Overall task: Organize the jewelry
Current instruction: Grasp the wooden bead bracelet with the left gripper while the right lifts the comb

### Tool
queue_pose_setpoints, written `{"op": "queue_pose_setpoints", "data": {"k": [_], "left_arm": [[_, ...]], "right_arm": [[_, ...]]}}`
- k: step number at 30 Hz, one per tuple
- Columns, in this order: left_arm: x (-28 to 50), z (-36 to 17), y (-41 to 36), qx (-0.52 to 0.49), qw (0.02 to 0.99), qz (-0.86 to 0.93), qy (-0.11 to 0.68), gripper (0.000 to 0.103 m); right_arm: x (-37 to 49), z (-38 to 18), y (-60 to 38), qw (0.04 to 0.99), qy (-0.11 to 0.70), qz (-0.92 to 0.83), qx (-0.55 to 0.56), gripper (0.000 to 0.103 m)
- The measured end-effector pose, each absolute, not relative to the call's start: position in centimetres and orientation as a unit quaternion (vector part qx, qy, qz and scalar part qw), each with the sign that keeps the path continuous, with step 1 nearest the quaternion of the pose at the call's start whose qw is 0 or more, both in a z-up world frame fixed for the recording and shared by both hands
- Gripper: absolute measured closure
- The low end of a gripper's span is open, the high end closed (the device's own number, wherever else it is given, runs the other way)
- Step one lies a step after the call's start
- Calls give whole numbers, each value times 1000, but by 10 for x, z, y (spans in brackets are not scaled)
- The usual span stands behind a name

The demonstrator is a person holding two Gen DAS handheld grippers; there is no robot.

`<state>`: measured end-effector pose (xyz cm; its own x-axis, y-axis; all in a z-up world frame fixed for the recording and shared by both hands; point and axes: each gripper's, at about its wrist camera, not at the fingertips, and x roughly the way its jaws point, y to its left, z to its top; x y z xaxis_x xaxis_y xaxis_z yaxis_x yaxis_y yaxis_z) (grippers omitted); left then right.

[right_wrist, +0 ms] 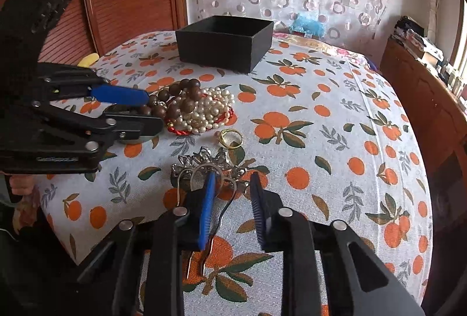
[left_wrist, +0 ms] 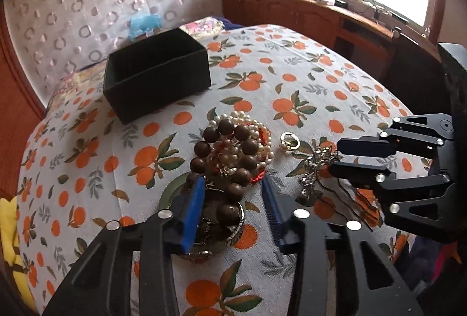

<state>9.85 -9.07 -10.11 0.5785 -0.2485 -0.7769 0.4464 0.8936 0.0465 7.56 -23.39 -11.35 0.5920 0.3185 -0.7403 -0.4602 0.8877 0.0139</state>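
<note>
The brown bead bracelet (left_wrist: 230,170) is seen on the pile of pearls (right_wrist: 204,111) on the table (left_wrist: 292,88); it lies between the left gripper (left_wrist: 233,193) fingers, not squeezed; the right gripper (right_wrist: 233,184) fingers are set apart around the silver jewelry (right_wrist: 210,164); the black box (right_wrist: 224,41) is kept far back.

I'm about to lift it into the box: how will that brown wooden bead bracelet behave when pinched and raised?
The brown bead bracelet will probably go floppy: separate round beads on a string, draped over the pearl strands. It may drag those pearls or the red cord up, since they lie tangled. The smooth round beads could slip between the left gripper pads.
</note>
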Motion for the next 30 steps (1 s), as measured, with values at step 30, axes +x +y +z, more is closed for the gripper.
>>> {"op": "queue_pose_setpoints", "data": {"k": [30], "left_arm": [[82, -52, -63, 58, 923, -183, 334, 91]], "right_arm": [[76, -118, -233, 873, 420, 217, -117, 92]]}}
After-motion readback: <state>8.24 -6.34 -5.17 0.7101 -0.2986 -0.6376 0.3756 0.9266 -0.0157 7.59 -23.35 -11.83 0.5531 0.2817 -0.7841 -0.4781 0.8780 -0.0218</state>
